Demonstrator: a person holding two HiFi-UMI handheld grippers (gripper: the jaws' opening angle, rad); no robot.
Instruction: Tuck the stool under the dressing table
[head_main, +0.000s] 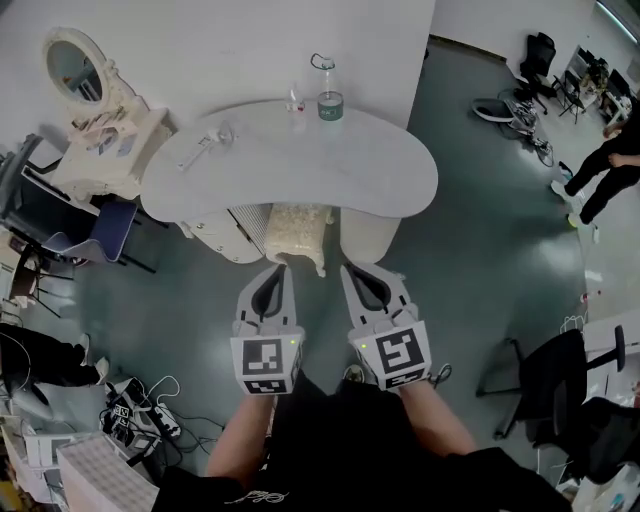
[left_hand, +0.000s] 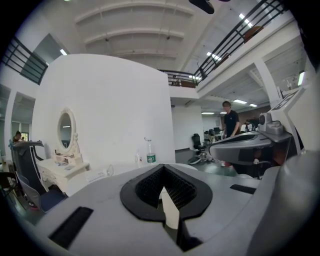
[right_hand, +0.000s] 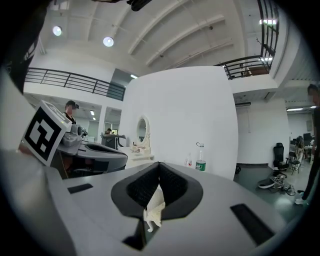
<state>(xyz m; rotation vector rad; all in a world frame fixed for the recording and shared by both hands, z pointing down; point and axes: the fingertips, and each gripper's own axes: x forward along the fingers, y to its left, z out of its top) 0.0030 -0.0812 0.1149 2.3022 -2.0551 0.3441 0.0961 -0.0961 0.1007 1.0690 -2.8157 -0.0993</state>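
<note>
White kidney-shaped surface of the dressing table: I am viewing it from above, and it is carrying a clear bottle at its far edge. Cream stool: sitting at the middle of the near edge, far part under the top, near end sticking out. Left claw: jaws pressing together, tip just beside the stool's near left corner. Right claw: jaws likewise together, tip beside the near right corner. Each gripper view is showing a pale sliver of stool at the tips; whether it is pinched I cannot tell. Oval mirror: standing beyond the surface's left end.
</note>
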